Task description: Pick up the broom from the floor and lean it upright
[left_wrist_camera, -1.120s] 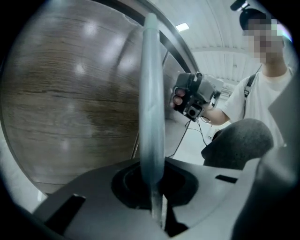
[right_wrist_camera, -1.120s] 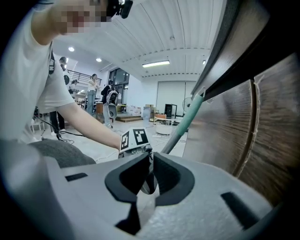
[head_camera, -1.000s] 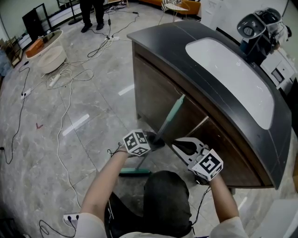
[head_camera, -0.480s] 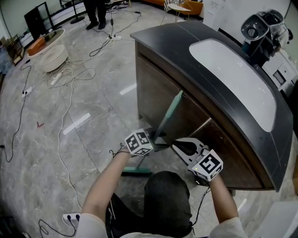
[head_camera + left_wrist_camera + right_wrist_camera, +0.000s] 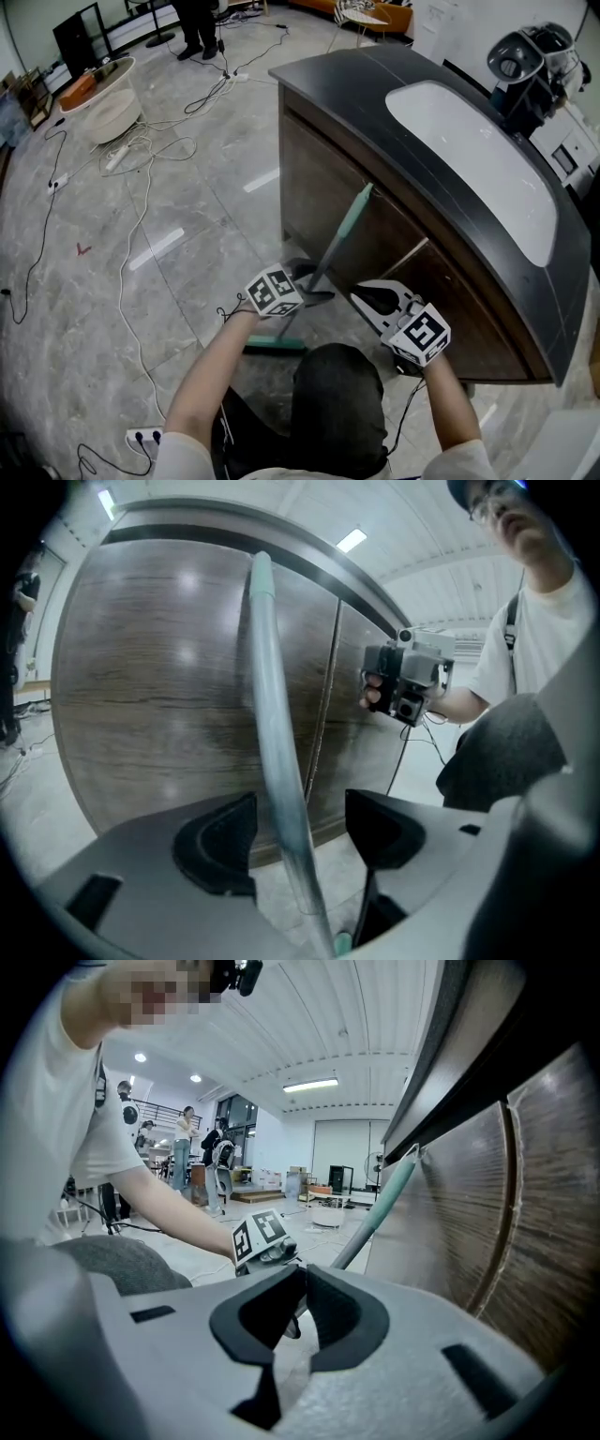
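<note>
Left gripper view shows the left tongs (image 5: 300, 829) just opened wide around the broom (image 5: 270, 714), pads clear of its handle, which leans against the desk (image 5: 141, 696) front; right tongs (image 5: 302, 1309) closed, empty, beside the desk; release judged in hand, next a clean withdrawal without knocking the handle.

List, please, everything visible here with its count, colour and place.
counter: one, dark wood front, dark top, right side.
broom: one, pale green handle, leaning on the counter front, head on the floor.
cables: several, white and black, on the floor, left.
power strip: one, white, floor, bottom left.
machine: one, grey and black, top right.
left gripper: one, grey, jaws have just been opening, apart round the broom handle, not pressing.
right gripper: one, grey, jaws together, empty, beside the counter.
</note>
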